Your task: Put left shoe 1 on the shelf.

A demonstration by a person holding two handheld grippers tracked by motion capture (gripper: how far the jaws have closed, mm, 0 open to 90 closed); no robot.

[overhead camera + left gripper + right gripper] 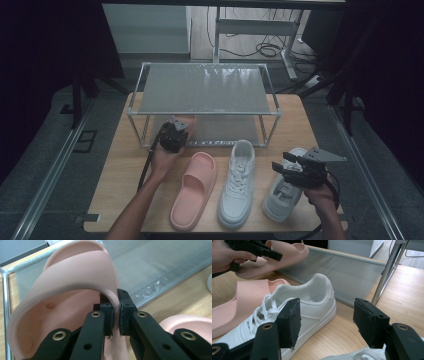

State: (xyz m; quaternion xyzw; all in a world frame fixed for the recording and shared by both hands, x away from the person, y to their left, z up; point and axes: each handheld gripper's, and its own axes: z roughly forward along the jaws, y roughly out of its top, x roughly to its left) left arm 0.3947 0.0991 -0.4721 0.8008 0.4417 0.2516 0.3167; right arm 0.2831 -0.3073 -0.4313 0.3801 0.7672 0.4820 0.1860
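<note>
High view shows the left gripper (176,131) carrying a soft pink foam slide sandal (184,121) at the front edge of a two-tier metal-framed shoe rack with grey mesh shelves (205,90). In the left gripper view its fingers (108,315) are clamped on the thin edge of that sandal's strap (82,270), the sole hanging tilted over the rack's lower shelf (160,262).

The step in hand looks like setting this sandal on the lower shelf. To do it well, the sandal should go in low enough to pass under the front rail of the upper shelf (205,113), be levelled so the sole lies flat, and sit to one side so its mate fits beside it. The pinch is on a bendy strap edge, so a slow, steady move should keep it from swinging or slipping.

The right gripper (287,167) hovers with fingers (289,320) spread wide and nothing between them, above one white lace-up sneaker (285,192); the other white sneaker (237,182) and the second pink slide (194,190) lie side by side on the light wooden worktop (125,175).

Around the worktop the room is dim: grey floor, dark curtains at both sides, and a desk frame with loose cables (267,50) behind the rack.
</note>
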